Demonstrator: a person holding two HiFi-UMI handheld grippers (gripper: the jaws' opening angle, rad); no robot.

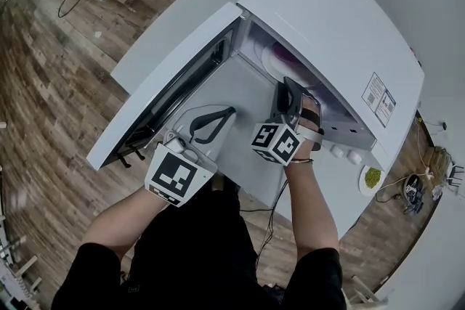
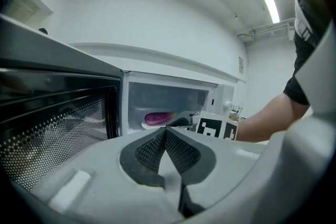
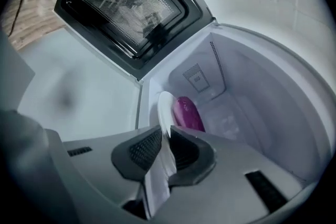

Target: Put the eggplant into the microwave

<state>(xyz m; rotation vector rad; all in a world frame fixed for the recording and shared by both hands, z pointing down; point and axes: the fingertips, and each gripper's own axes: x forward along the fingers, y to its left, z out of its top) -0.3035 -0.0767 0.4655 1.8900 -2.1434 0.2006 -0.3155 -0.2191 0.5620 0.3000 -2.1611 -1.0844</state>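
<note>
The white microwave (image 1: 341,33) stands with its door (image 1: 182,83) swung wide to the left. Inside, a purple eggplant (image 3: 188,113) lies on a white plate (image 3: 164,110), also seen through the left gripper view as the eggplant (image 2: 157,118) deep in the cavity. My right gripper (image 3: 165,136) reaches into the opening, its jaws slightly parted with the plate's rim between them. In the head view the right gripper (image 1: 290,87) sits at the cavity mouth. My left gripper (image 1: 231,111) hovers in front of the door, shut and empty, its pads (image 2: 152,149) meeting at the tips.
The open door's mesh window (image 3: 131,2) hangs close on the left of both grippers. Control knobs (image 1: 345,152) sit on the microwave's right front. A small dish of green bits (image 1: 372,178) rests on the counter to the right, with cables beyond it.
</note>
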